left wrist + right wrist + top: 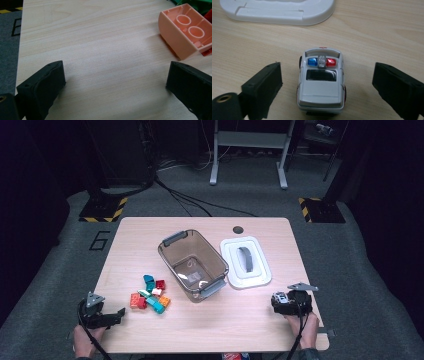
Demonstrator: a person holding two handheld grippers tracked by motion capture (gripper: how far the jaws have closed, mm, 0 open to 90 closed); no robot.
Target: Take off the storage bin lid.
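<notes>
- High view: the right gripper [278, 303] sits near the right front corner of the light wooden table [260, 330], over a small white toy police car [280, 300]. The left gripper [118, 314] rests low at the left front, pointing toward a heap of coloured plastic building bricks [150, 295]. The clear brown plastic storage bin with grey handles [193, 264] stands empty mid-table, and its white lid with a grey handle [246, 261] lies flat just beside it on the right. Judging by this, the tidy-up has barely begun: nothing is in the bin yet, and car, bricks and lid all remain to be dealt with.
- Left gripper view: the jaws stand wide apart over bare wood with nothing between them. A pale orange hollow brick [185, 30] lies ahead to the right, well clear of the pads. The table's left edge runs close by, with grey carpet beyond.
- Right gripper view: the car [321, 82] stands between the spread jaws, its red and blue roof lights facing ahead, with a gap on each side, so the pads do not yet press it. The lid's rim [287, 17] lies farther ahead, with open wood between for a lift toward the bin.
</notes>
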